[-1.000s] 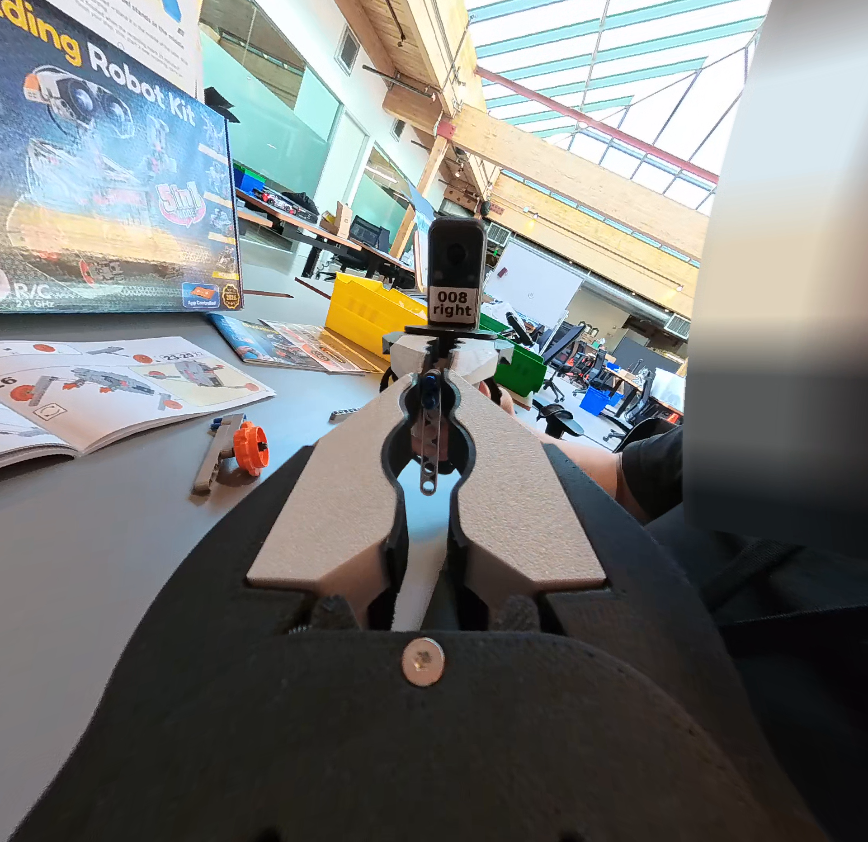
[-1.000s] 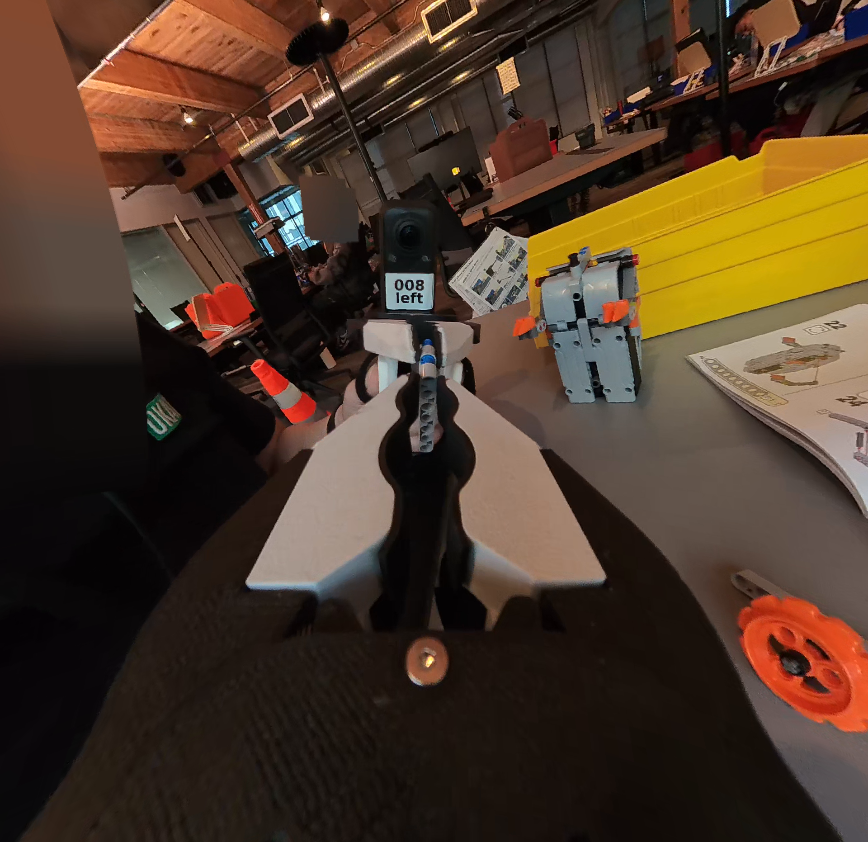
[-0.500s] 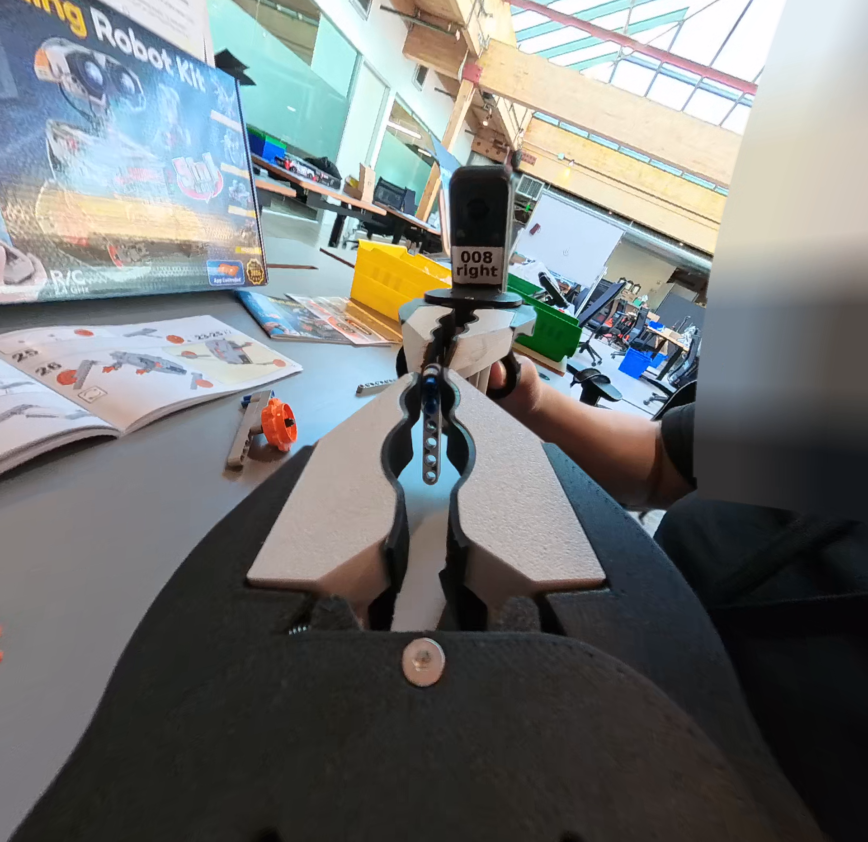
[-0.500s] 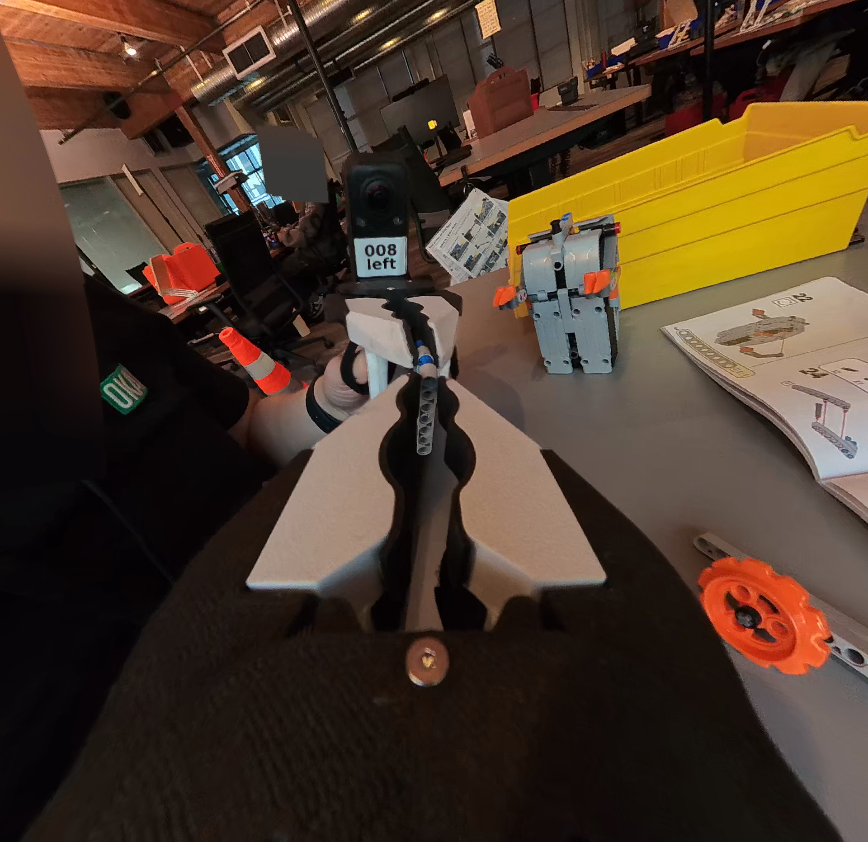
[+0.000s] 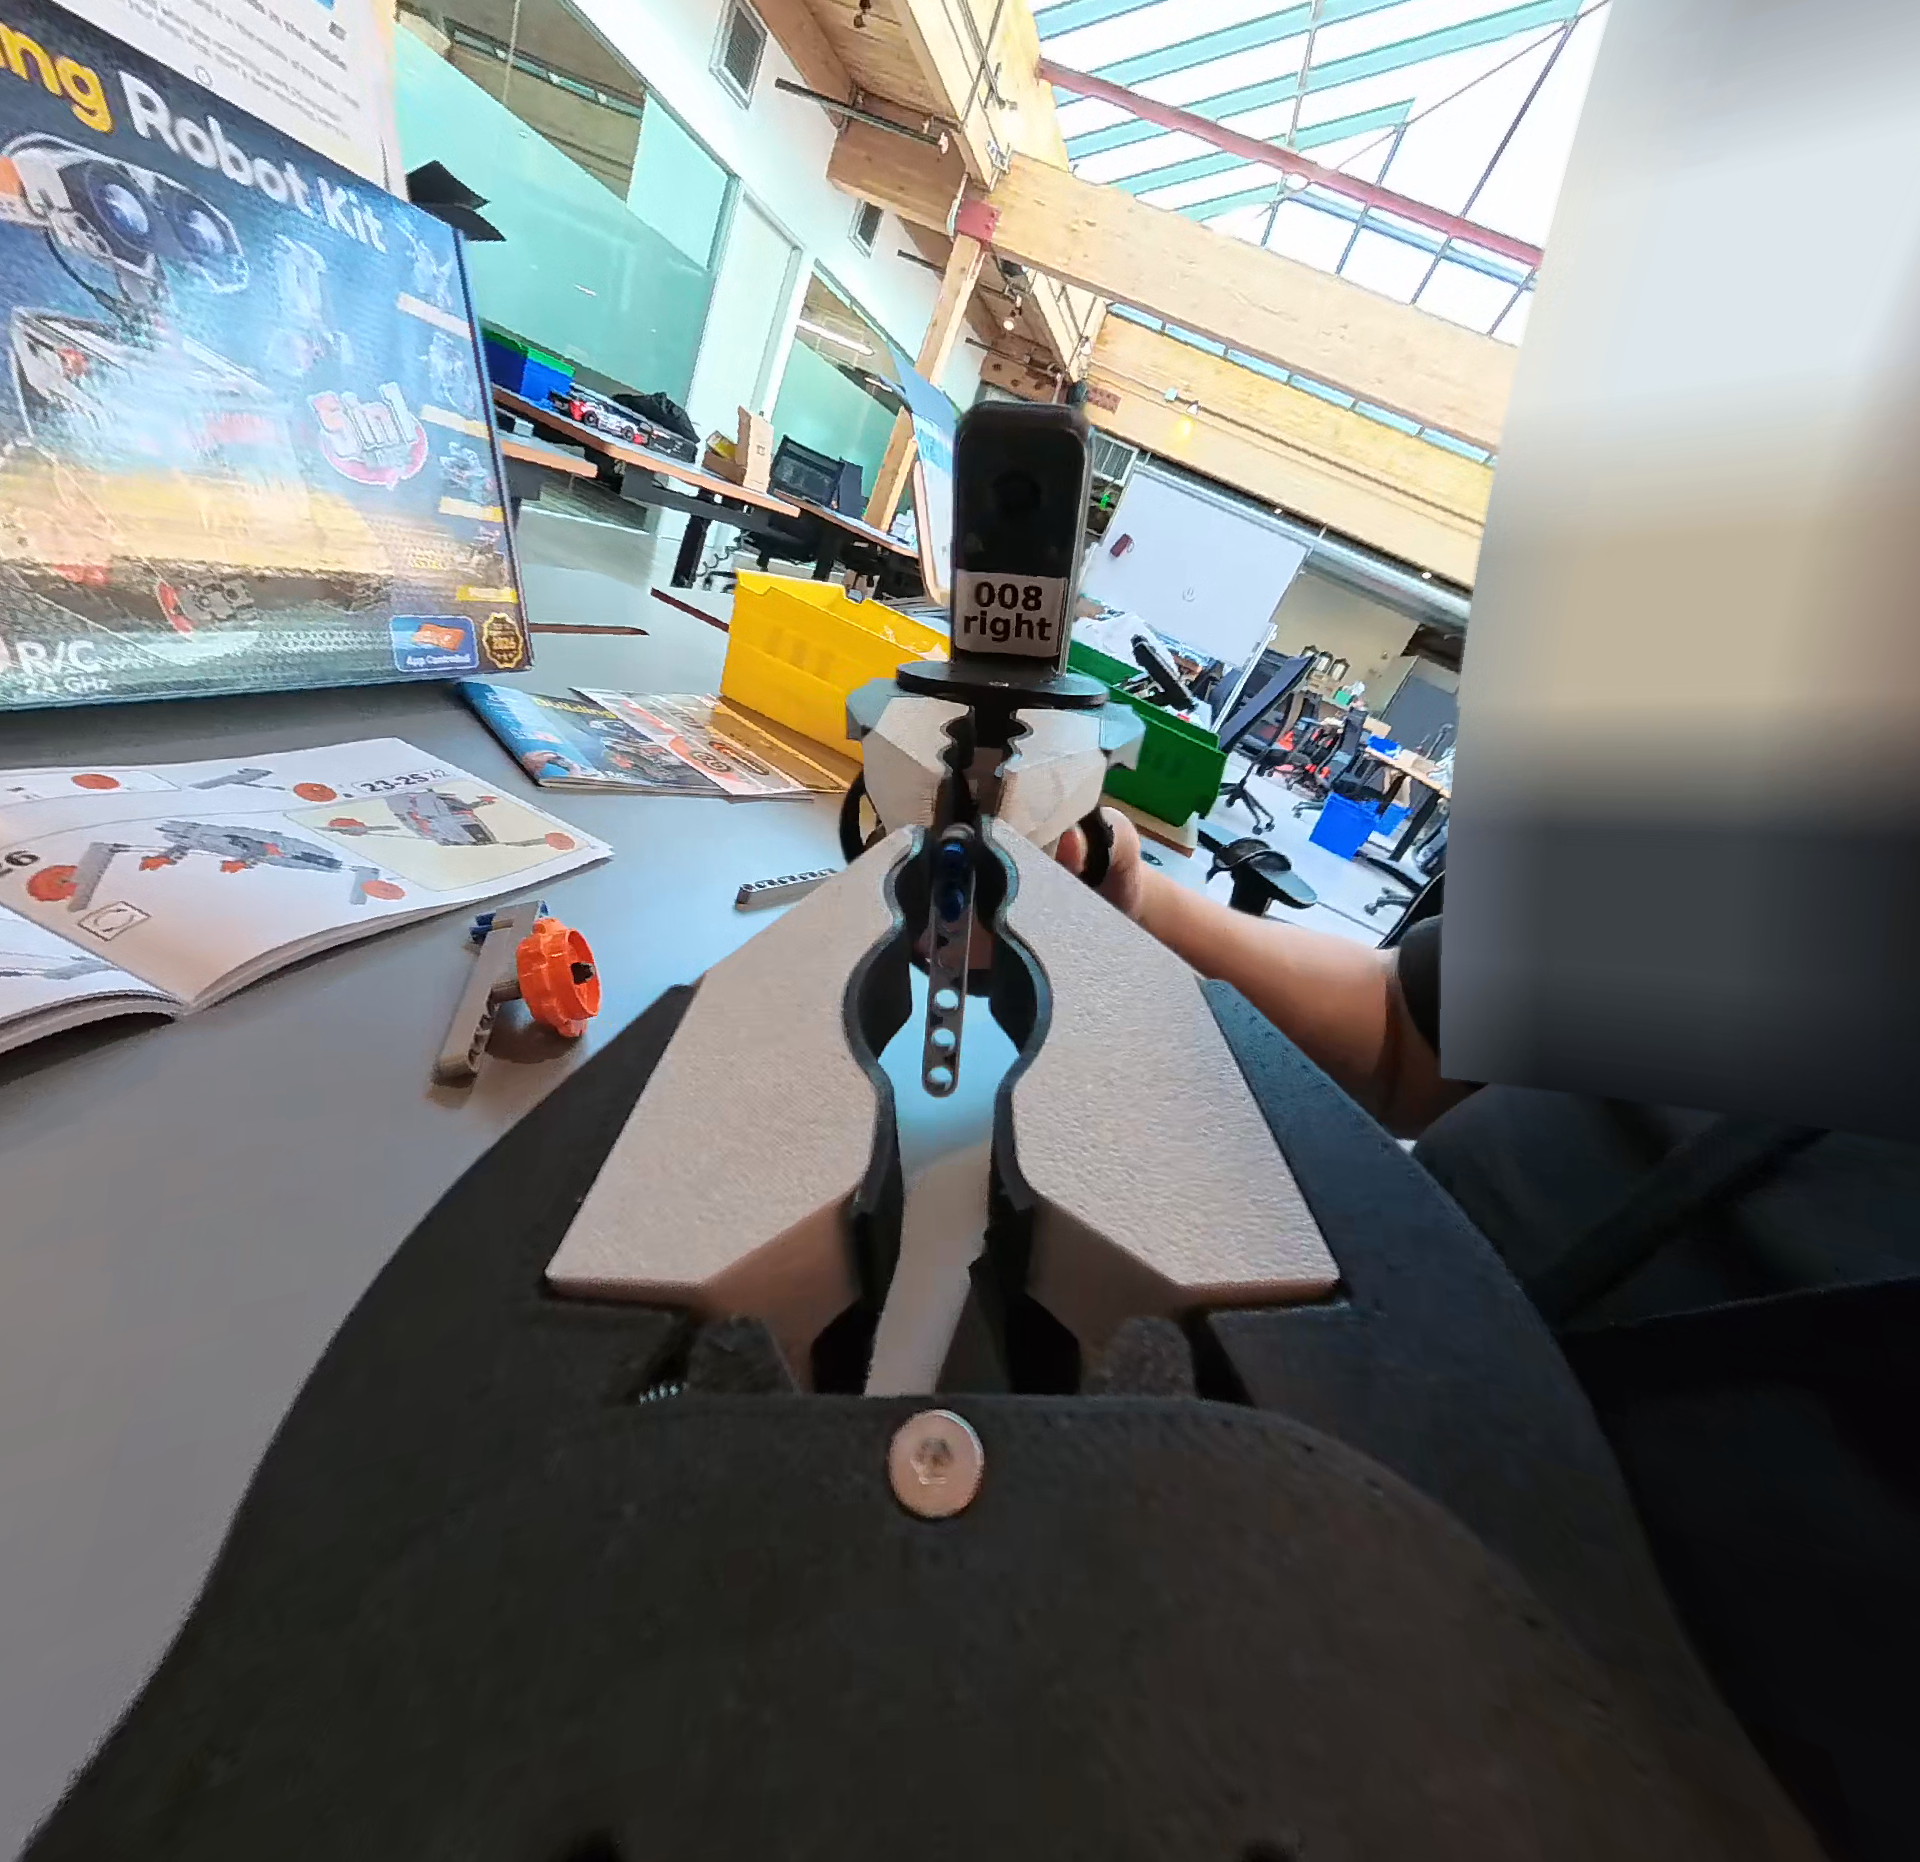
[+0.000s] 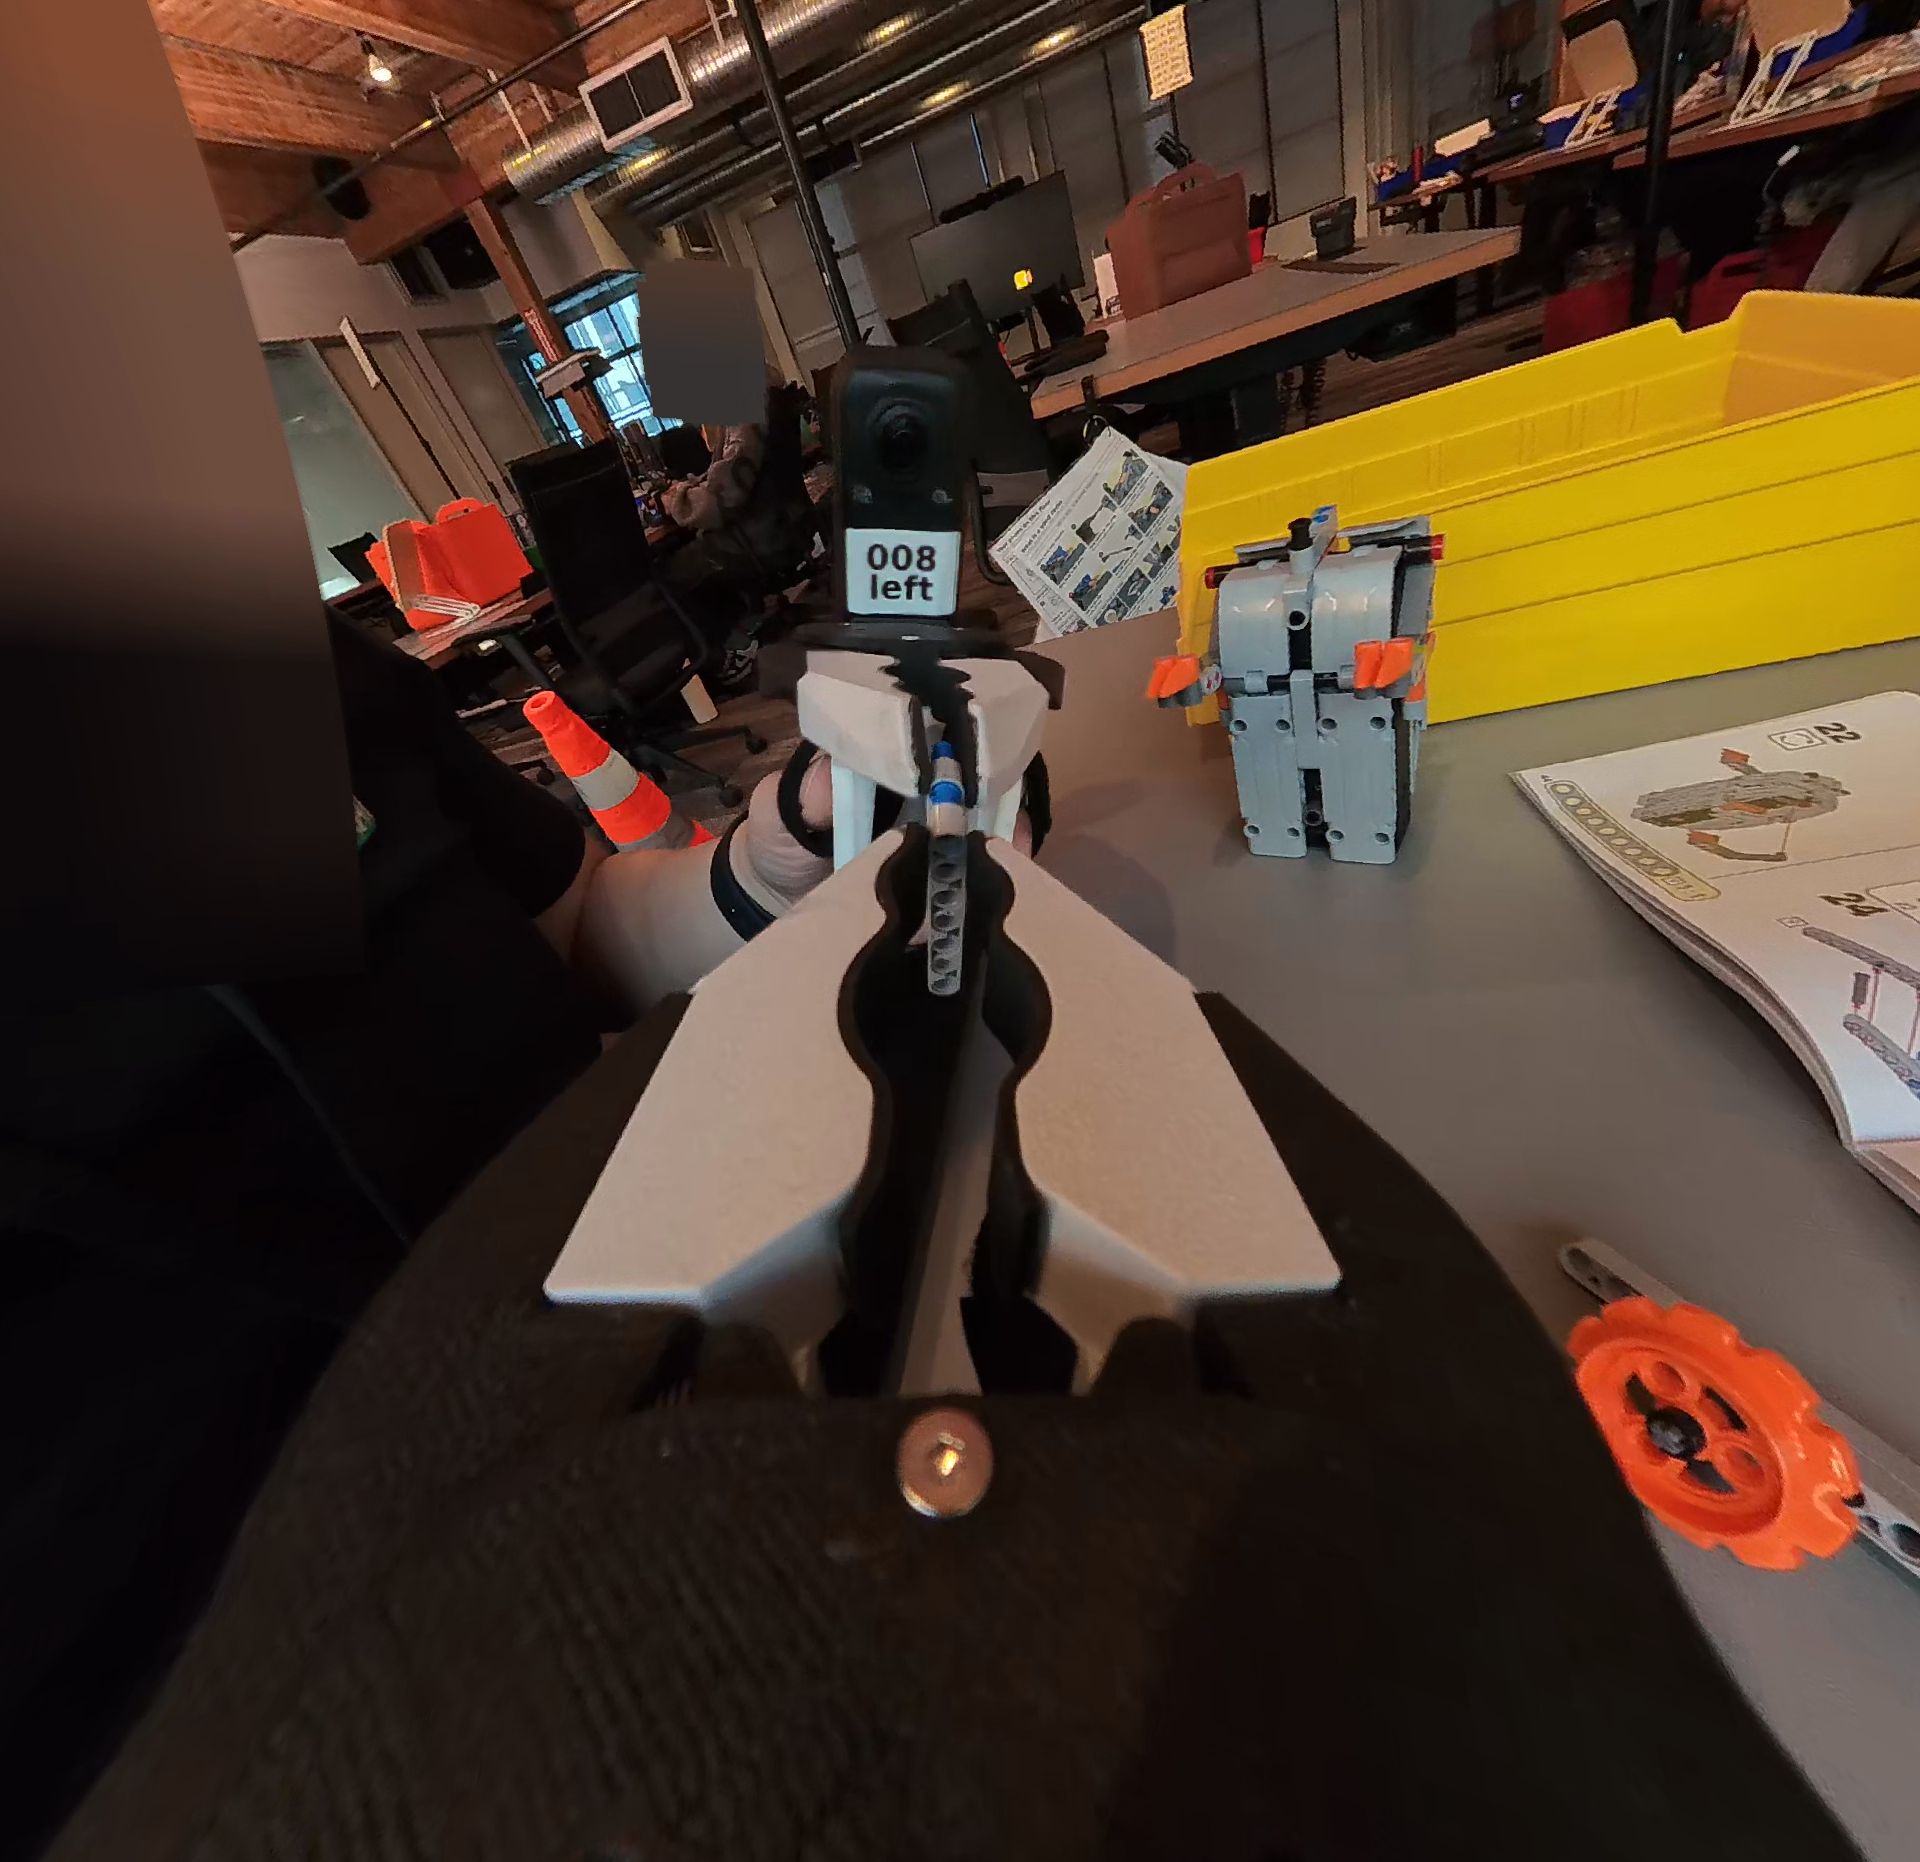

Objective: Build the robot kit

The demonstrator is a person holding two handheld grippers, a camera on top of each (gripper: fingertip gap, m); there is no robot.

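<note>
Open workshop-office: long desks (image 6: 1299,300), office chairs (image 5: 1262,721).

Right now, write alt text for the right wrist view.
The right tongs grip a grey holed beam, meeting the left tongs, which hold a blue pin. Behind stand a grey block model and yellow bin.

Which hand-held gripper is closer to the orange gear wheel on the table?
Right. The orange gear wheel lies just beside the right hand-held gripper, on its right, behind its fingertips. The left hand-held gripper has it farther off, ahead to its left.
</note>
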